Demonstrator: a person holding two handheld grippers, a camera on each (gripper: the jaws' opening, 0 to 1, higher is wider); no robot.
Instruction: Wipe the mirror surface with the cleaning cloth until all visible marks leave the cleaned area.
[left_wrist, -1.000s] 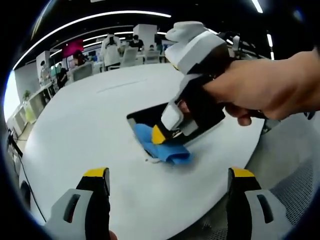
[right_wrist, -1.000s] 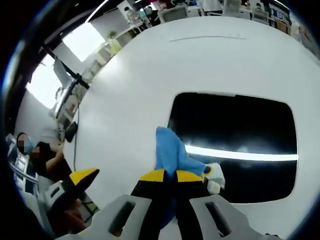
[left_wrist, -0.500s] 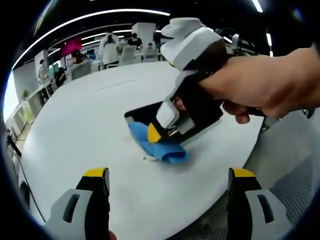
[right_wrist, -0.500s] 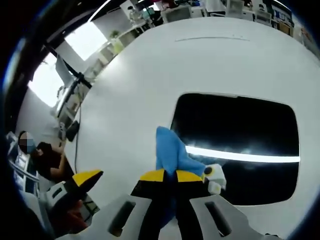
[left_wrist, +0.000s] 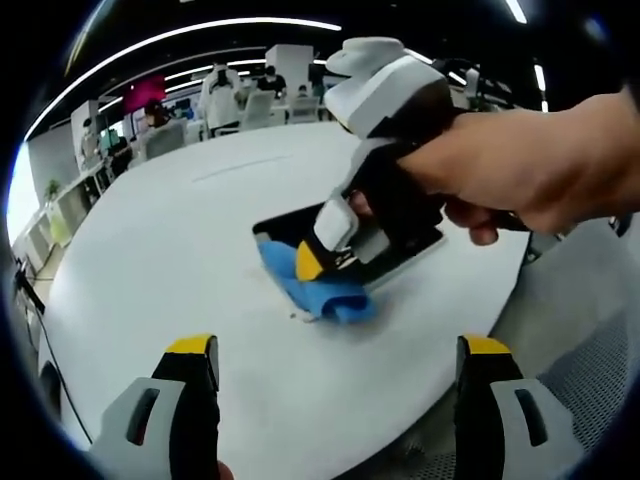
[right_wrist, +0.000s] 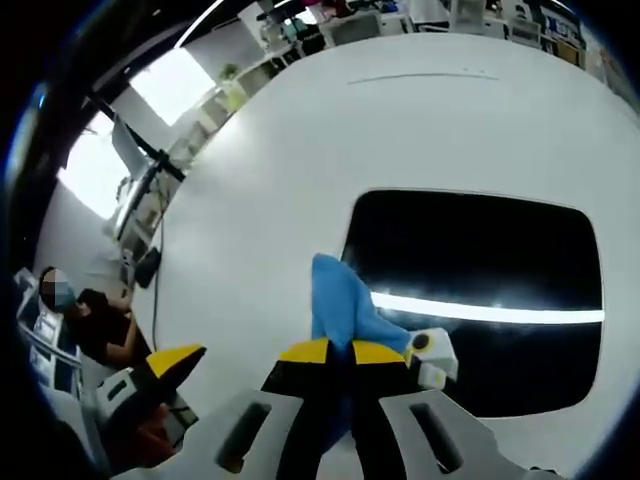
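So the right gripper (right_wrist: 338, 352) has its yellow-tipped jaws clamped tight on the blue cleaning cloth (right_wrist: 340, 305), which is pressed down at the near left edge of the mirror (right_wrist: 480, 290). Part of the cloth lies on the mirror and part spills onto the white round table (right_wrist: 300, 160) beside it. The mirror itself is a dark rounded rectangle lying flat on the table, with a bright strip of ceiling light reflected across it.

From the left gripper view, the person's hand (left_wrist: 540, 165) wraps around the right gripper's handle, and that gripper's body hides most of the mirror (left_wrist: 285, 225); the cloth (left_wrist: 320, 290) pokes out underneath. The left gripper (left_wrist: 335, 400) hangs back near the table edge, jaws spread wide apart with nothing between them.

Behind the table there's an open office with desks, chairs (left_wrist: 260, 110) and a few people (left_wrist: 220, 85) far off. In the right gripper view, a seated person (right_wrist: 100, 325) is down at the left.
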